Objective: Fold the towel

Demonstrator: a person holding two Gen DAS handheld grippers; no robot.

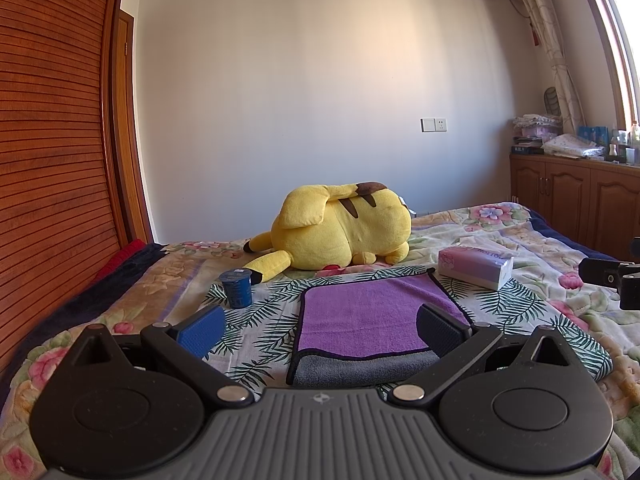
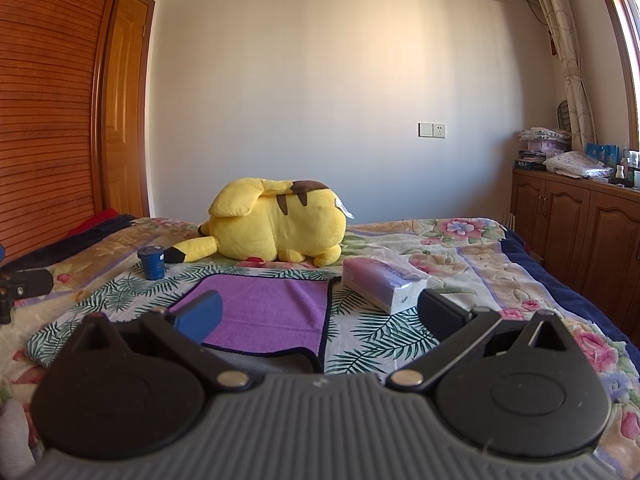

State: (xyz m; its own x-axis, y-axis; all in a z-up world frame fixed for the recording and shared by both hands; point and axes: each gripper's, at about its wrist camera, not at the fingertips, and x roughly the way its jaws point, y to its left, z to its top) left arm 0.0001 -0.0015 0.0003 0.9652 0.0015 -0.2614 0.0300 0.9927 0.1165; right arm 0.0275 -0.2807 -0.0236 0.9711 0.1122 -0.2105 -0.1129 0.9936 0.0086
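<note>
A purple towel (image 1: 362,312) with a dark border lies flat on the bed, folded over so that its grey underside (image 1: 360,370) shows along the near edge. It also shows in the right wrist view (image 2: 264,308). My left gripper (image 1: 320,330) is open and empty, just above the towel's near edge. My right gripper (image 2: 320,316) is open and empty, near the towel's right side. Part of the right gripper shows at the right edge of the left wrist view (image 1: 612,278).
A yellow plush toy (image 1: 340,228) lies behind the towel. A blue cup (image 1: 237,288) stands to the towel's left and a tissue pack (image 1: 476,266) to its right. A floral blanket (image 1: 520,232) covers the bed. Wooden cabinets (image 1: 580,196) stand at right, a slatted wardrobe (image 1: 48,140) at left.
</note>
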